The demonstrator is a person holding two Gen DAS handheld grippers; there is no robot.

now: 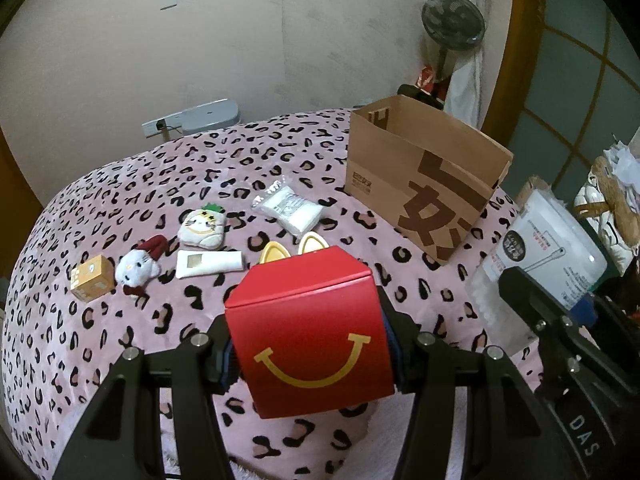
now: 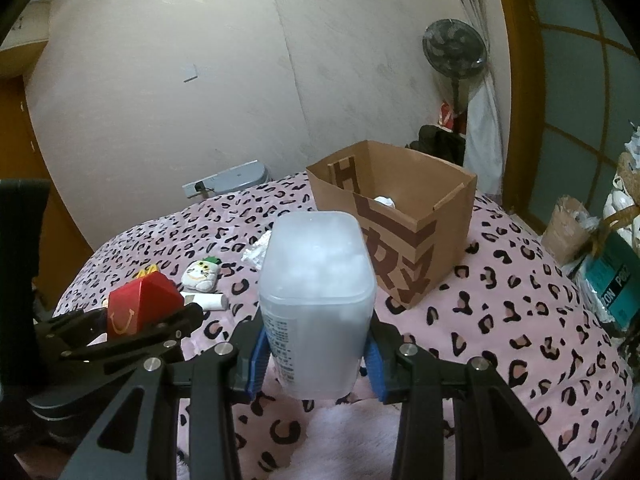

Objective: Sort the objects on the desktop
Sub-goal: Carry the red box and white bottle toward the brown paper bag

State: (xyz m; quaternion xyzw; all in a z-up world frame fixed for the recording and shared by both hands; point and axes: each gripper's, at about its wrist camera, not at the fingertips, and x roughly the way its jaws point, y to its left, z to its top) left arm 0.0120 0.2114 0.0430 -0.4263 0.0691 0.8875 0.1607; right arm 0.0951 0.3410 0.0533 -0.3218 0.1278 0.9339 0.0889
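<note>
My left gripper (image 1: 310,354) is shut on a red meal box (image 1: 312,328) with a yellow smile, held above the pink leopard blanket (image 1: 120,340). The red box also shows in the right wrist view (image 2: 140,304). My right gripper (image 2: 316,356) is shut on a clear plastic cotton-swab box (image 2: 316,296), which also shows in the left wrist view (image 1: 540,256). An open brown paper bag (image 1: 424,176) stands at the back right; in the right wrist view the bag (image 2: 400,216) holds something white.
On the blanket lie a small tan box (image 1: 93,278), a Hello Kitty plush (image 1: 138,266), a white tube (image 1: 210,264), a white cat pouch (image 1: 203,229) and a white packet (image 1: 290,209). A fan (image 1: 452,24) and clutter stand at the right.
</note>
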